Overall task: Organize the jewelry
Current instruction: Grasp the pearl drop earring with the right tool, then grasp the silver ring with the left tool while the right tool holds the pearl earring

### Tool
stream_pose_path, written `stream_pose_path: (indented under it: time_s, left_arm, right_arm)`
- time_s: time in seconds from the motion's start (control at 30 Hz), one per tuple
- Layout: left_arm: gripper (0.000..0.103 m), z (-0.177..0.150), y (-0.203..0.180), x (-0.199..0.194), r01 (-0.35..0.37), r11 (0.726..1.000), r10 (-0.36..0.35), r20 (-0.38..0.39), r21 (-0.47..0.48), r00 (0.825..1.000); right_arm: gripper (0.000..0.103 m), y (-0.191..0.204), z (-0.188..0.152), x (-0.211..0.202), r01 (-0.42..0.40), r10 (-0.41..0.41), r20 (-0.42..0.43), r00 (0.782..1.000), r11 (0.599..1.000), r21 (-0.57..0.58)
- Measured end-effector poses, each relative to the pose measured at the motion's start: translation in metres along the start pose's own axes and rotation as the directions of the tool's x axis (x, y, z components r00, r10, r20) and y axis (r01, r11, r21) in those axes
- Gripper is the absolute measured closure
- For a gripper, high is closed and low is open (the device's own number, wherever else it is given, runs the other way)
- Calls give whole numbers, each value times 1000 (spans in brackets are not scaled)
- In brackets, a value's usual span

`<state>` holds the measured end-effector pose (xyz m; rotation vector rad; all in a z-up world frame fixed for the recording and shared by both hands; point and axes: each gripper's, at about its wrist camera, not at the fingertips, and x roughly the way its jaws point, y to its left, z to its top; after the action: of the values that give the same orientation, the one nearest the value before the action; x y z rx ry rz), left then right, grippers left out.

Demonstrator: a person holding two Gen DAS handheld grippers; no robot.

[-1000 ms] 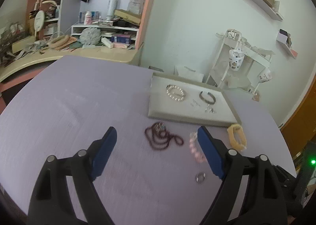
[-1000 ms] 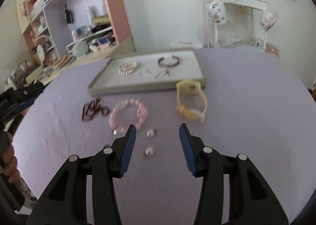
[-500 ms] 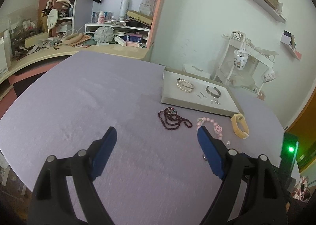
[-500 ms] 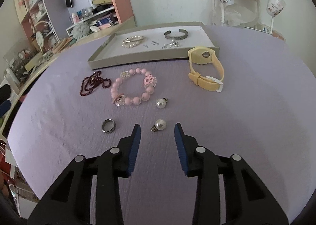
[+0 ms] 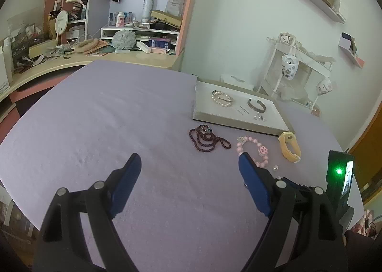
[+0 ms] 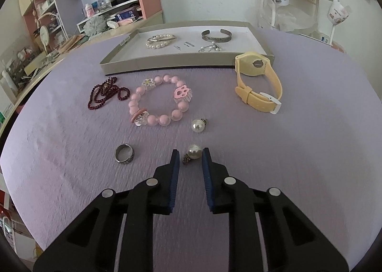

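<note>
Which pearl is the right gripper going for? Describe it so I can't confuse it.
On the purple tabletop, in front of the jewelry tray, two loose pearl pendants lie. It is the nearer pearl, between the right gripper fingertips, beside the silver ring.

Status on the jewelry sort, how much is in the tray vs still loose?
Done: the tray holds a pearl bracelet, a silver cuff and small pieces. In hand: the right gripper has been closing around the near pearl pendant, not yet gripped; the left gripper is open, empty. Left: far pearl pendant, ring, pink bead bracelet, dark red necklace, yellow watch.
</note>
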<state>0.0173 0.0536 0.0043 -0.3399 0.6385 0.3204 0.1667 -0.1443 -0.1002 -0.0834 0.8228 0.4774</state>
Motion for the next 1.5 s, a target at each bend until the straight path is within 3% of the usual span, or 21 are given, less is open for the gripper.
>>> stream_pose_path:
  time_s: [0.23, 0.33, 0.47, 0.67, 0.9, 1.17, 1.27, 1.33, 1.5]
  left_arm:
    - [19, -2, -7, 2, 7, 1000, -7, -9, 16, 1000]
    - [19, -3, -9, 4, 12, 1000, -12, -14, 20, 1000]
    - [19, -4, -12, 8, 27, 999, -26, -28, 33, 999]
    - [19, -11, -31, 29, 95, 993, -87, -99, 75, 991]
    - [20, -33, -78, 74, 178, 967, -139, -208, 183, 968]
    - [43, -52, -107, 115, 157, 956, -86, -276, 247, 957]
    - [55, -54, -112, 116, 146, 951, -75, -255, 274, 964]
    - [80, -56, -115, 117, 138, 946, -65, -242, 295, 968]
    - [82, -58, -115, 114, 134, 940, -62, -230, 313, 971]
  right_arm:
    - [82, 1, 3, 3, -2, 2, -3, 1000, 1000, 4]
    - [88, 1, 3, 3, -1, 1, -4, 1000, 1000, -11]
    - [88, -5, 0, 0, -25, 25, -5, 1000, 1000, 6]
    - [88, -21, -10, -11, -4, 4, 4, 1000, 999, 32]
    - [88, -59, -21, -34, 35, -40, 37, 999, 991, 130]
    - [88, -80, -25, -53, 52, -68, 71, 995, 978, 203]
    - [88, -83, -22, -56, 52, -70, 79, 994, 976, 213]
    - [88, -83, -20, -57, 47, -67, 85, 994, 976, 215]
    - [88, -72, -14, -58, 28, -48, 99, 994, 980, 196]
